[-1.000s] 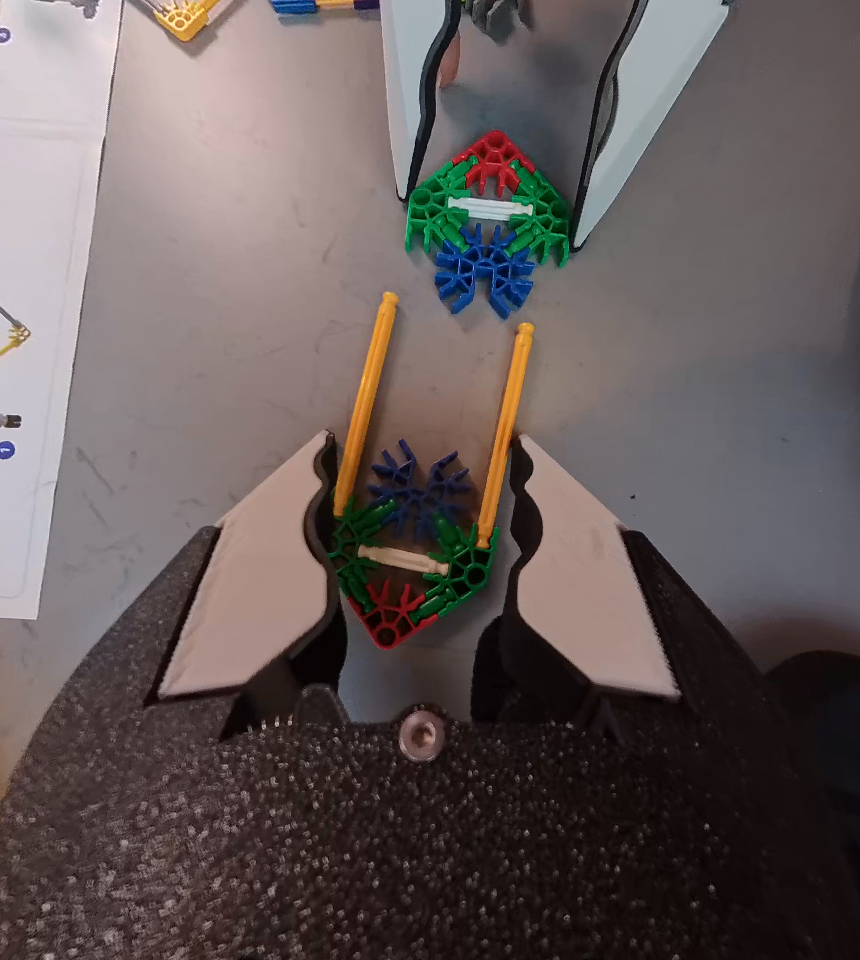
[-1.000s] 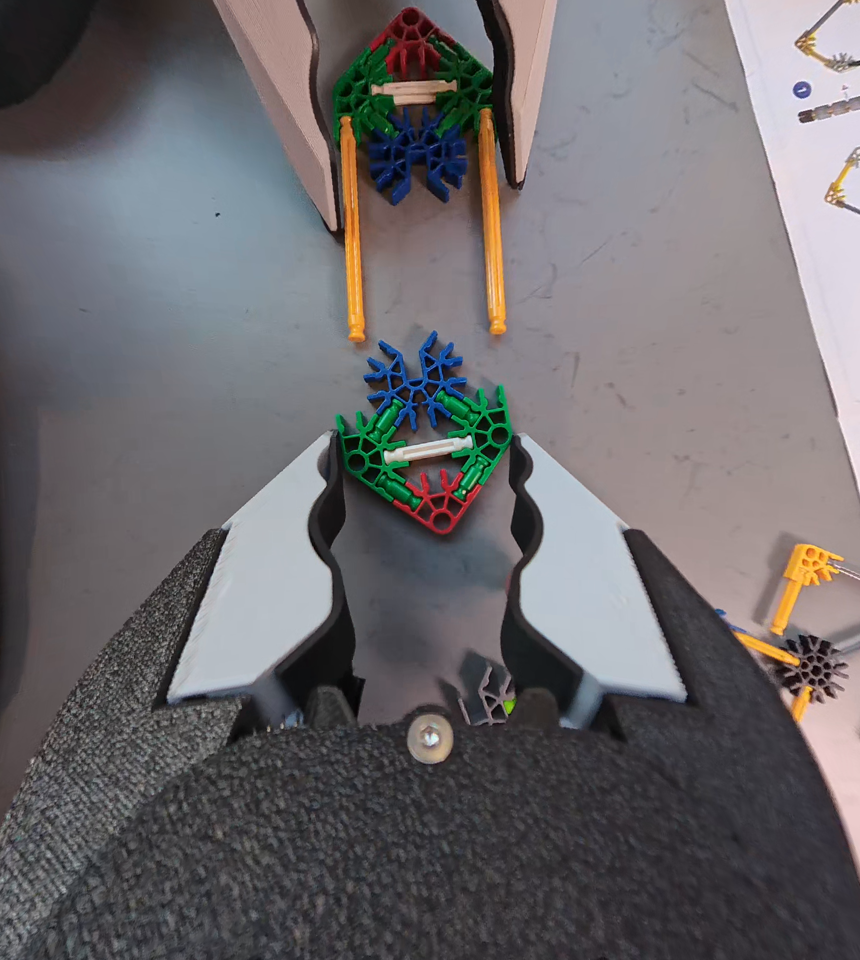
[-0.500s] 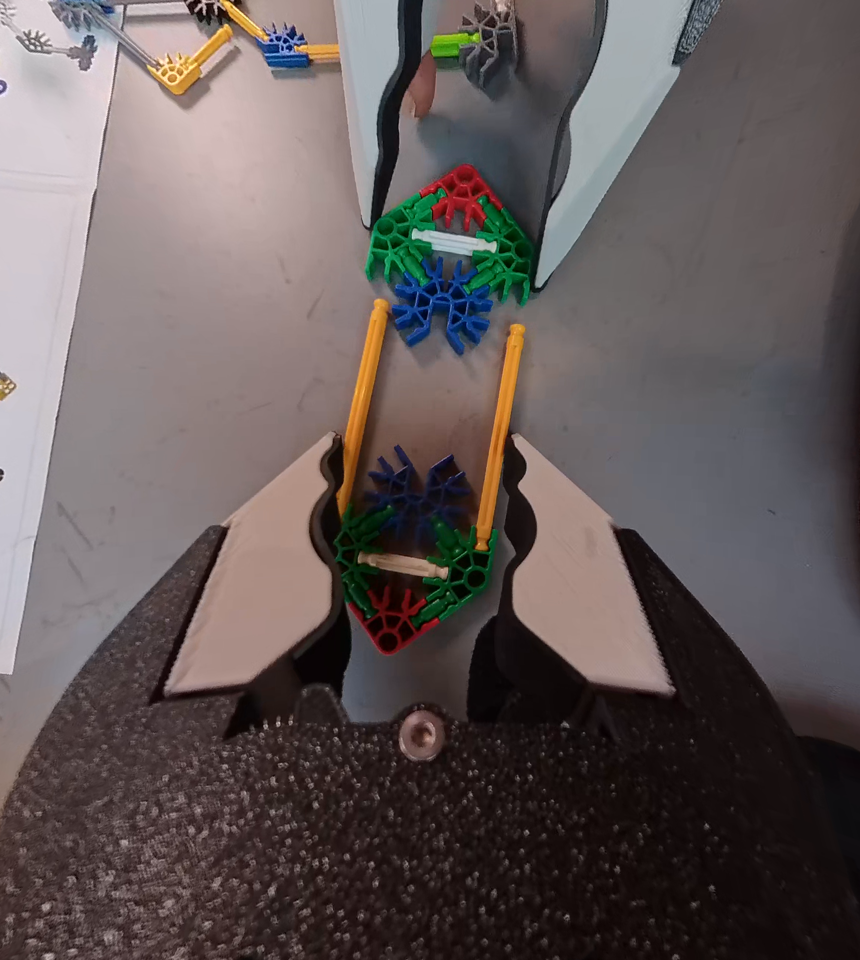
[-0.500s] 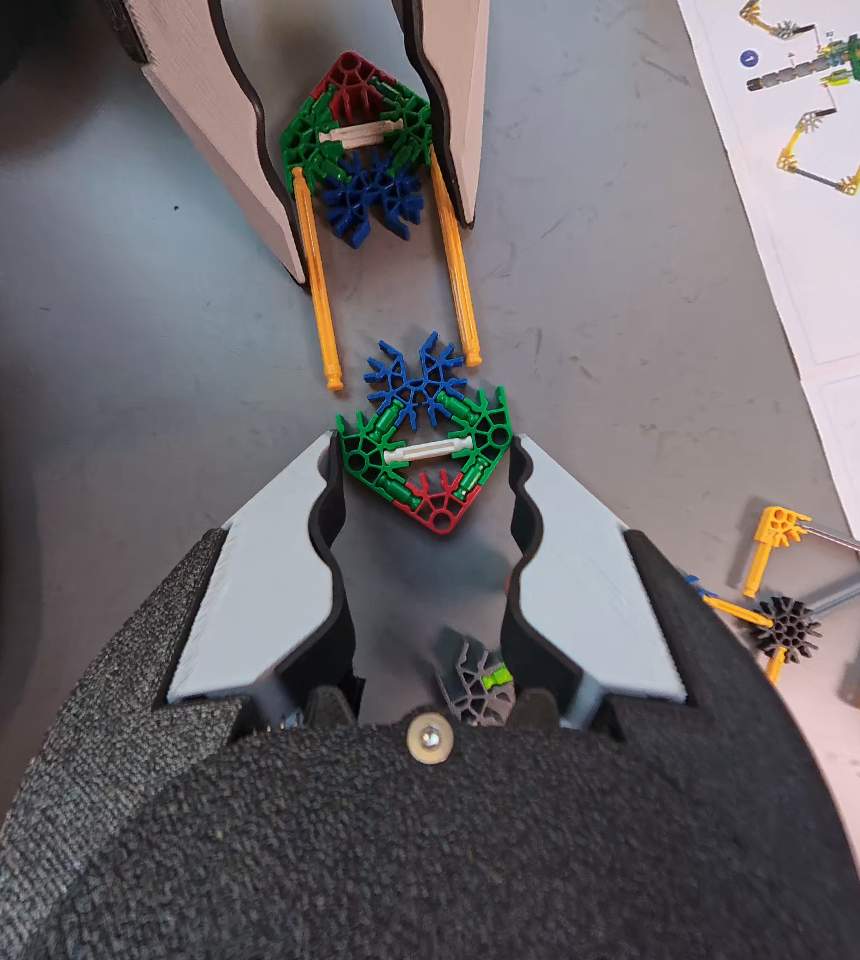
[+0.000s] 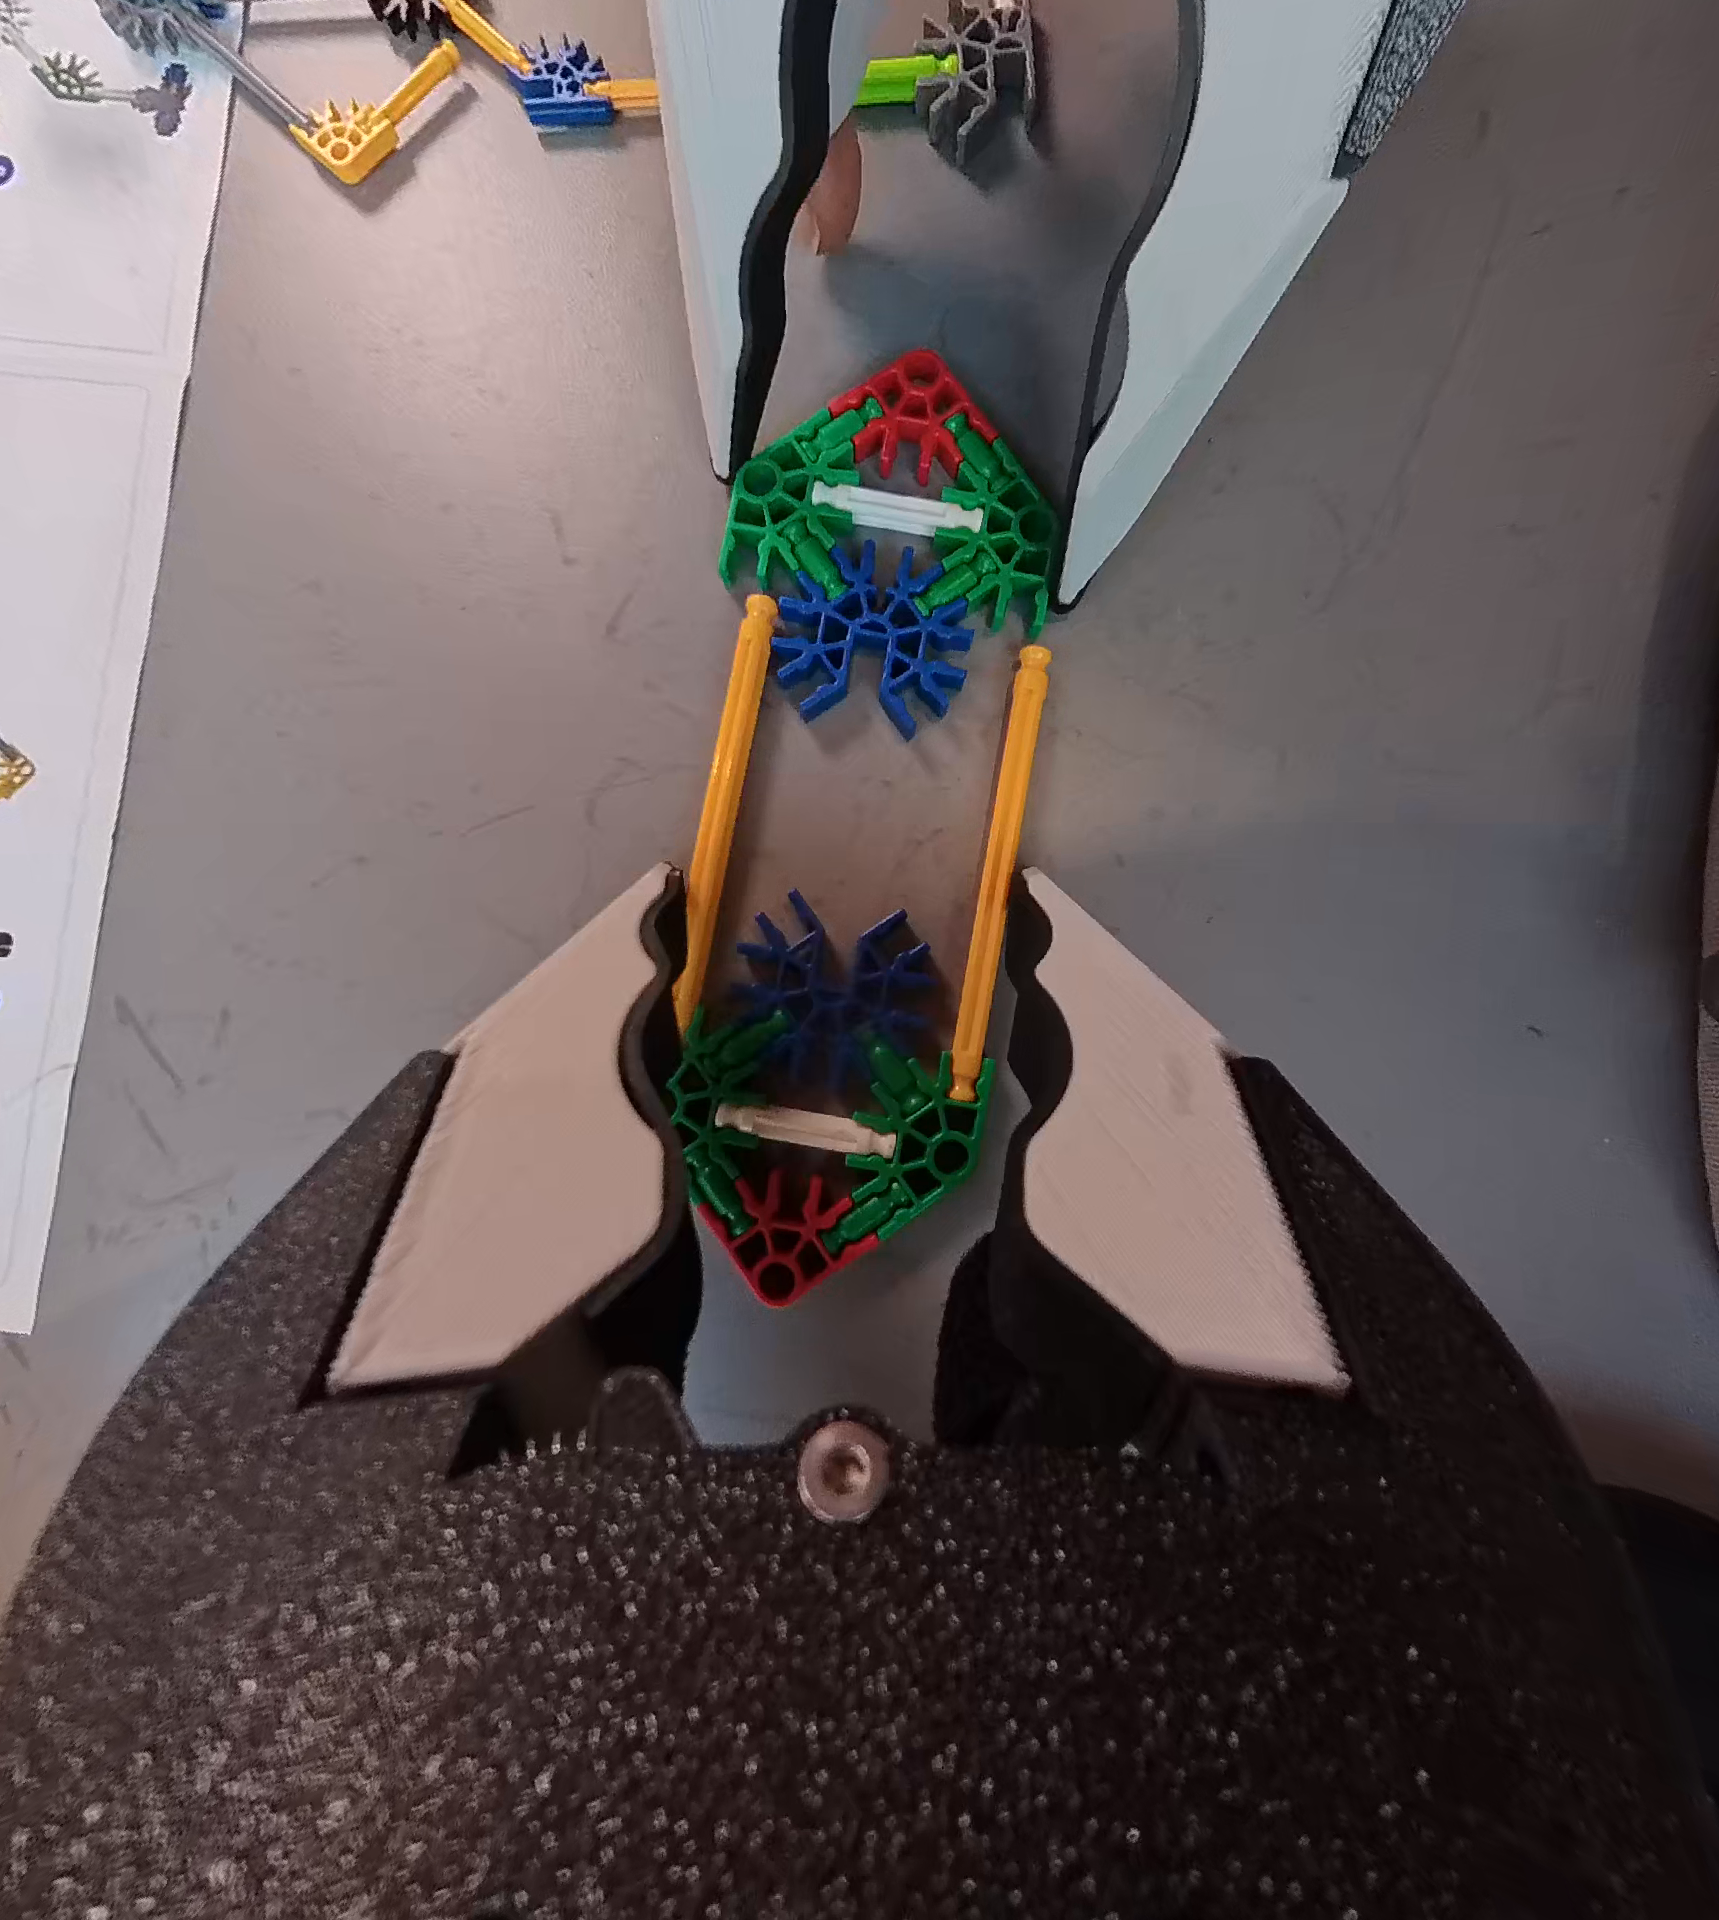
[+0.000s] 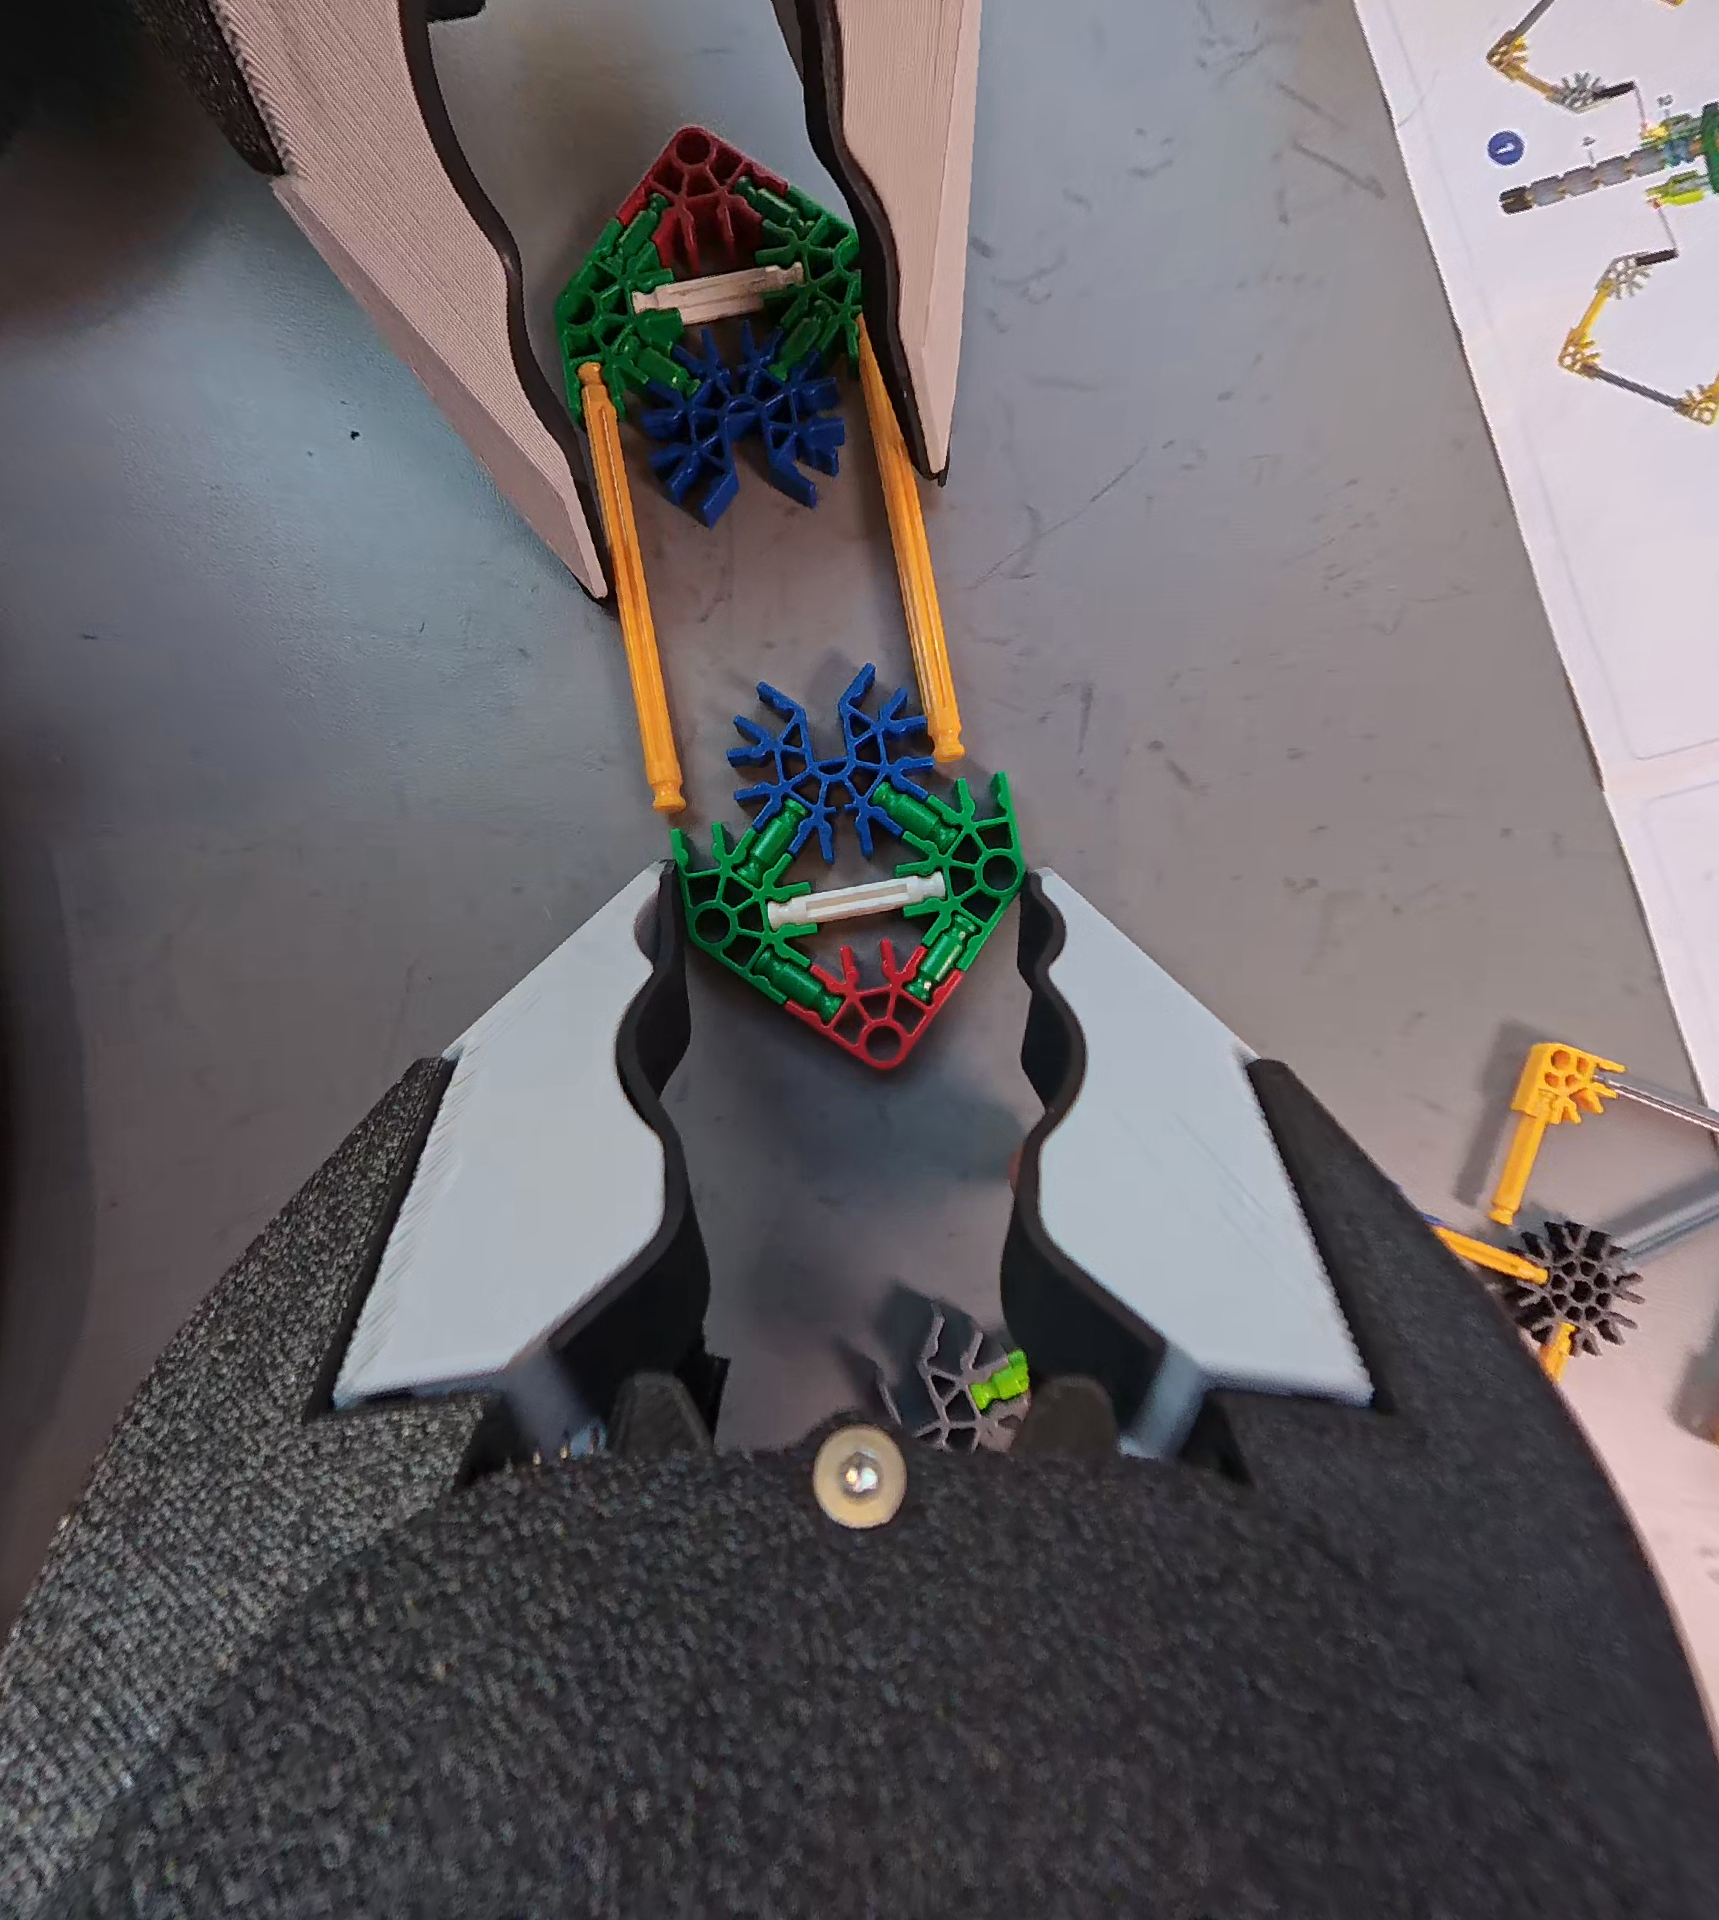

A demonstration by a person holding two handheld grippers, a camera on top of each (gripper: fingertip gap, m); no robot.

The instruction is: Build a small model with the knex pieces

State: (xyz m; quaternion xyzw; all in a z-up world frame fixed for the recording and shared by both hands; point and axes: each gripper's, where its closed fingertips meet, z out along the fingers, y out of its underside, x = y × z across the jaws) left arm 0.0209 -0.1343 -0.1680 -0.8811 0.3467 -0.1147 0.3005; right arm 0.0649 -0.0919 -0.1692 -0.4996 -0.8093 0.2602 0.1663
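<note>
Two tongs, each gripping a matching green-red-blue connector cluster, facing each other over a grey table (image 5: 1354,790).

My left gripper (image 5: 850,883) is closed part-way onto the rod cluster (image 5: 824,1122), jaws pressing the green connectors at both sides, red corner toward me, with two yellow rods (image 5: 725,800) running forward from it. My right gripper (image 6: 850,883) pinches only at its tips on the green sides of the second cluster (image 6: 850,904), blue snowflake piece pointing ahead. The rod tips sit just beside that second cluster's blue piece, one on each side; I cannot tell if they touch it. A grey connector with a lime stub (image 6: 969,1392) lies deep between my right jaws. An instruction sheet (image 6: 1665,468) and a loose yellow-grey build (image 6: 1582,1226) lie off to my right.
</note>
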